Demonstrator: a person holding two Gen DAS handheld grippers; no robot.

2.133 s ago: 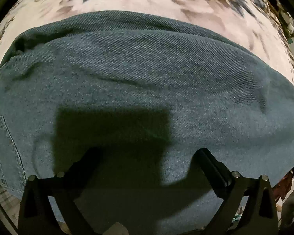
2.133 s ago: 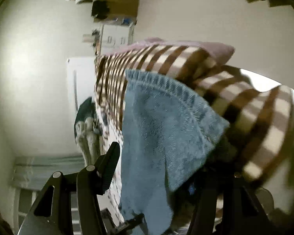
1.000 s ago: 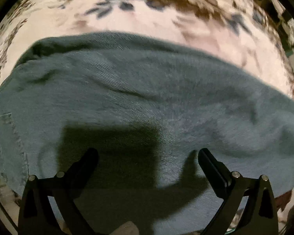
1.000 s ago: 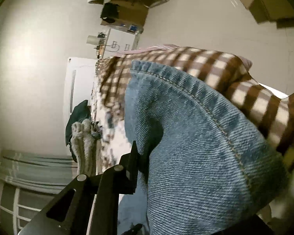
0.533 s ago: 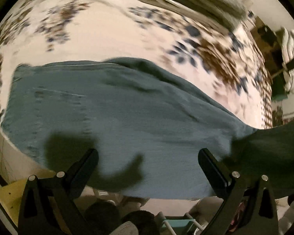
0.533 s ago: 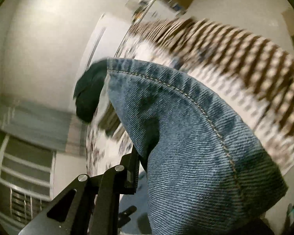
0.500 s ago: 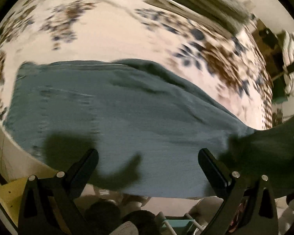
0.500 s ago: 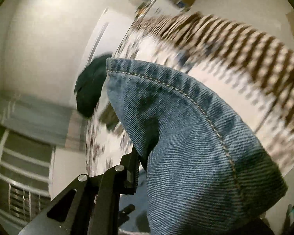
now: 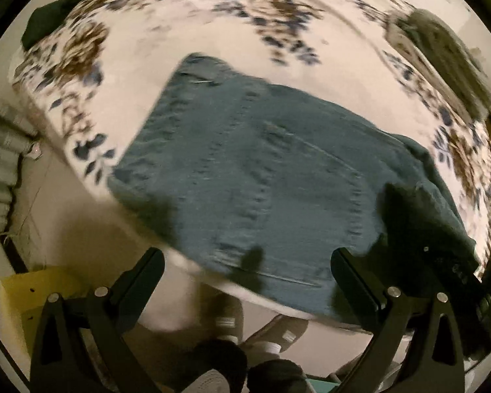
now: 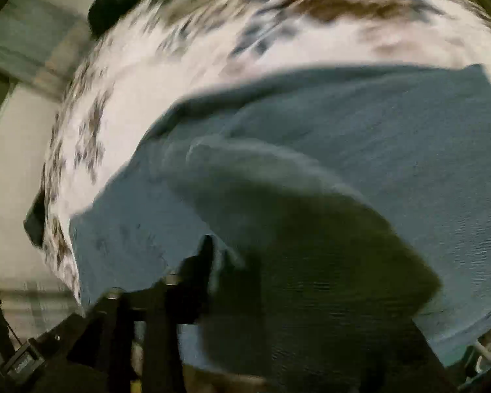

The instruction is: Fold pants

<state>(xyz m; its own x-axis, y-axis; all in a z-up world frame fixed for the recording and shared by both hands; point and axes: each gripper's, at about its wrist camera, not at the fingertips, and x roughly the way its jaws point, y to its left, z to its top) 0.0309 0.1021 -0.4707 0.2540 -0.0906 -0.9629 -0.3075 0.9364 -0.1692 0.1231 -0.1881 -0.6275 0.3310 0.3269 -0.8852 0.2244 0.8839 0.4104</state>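
Below the left gripper (image 9: 245, 275) the pants (image 9: 245, 177) lie spread flat on the floral bedspread (image 9: 186, 23), reaching to that bedspread's near edge; the jaws stand wide apart and empty, above the denim's near hem and not touching it. At the bedspread's right side a dark fold of the same denim hangs in front of the right gripper (image 10: 298, 262). Its jaws are opening, and the fold drapes over the space between them, hiding the right finger; the left finger (image 10: 203, 262) shows beside the cloth. Whether the pads press on it is too blurred to tell.
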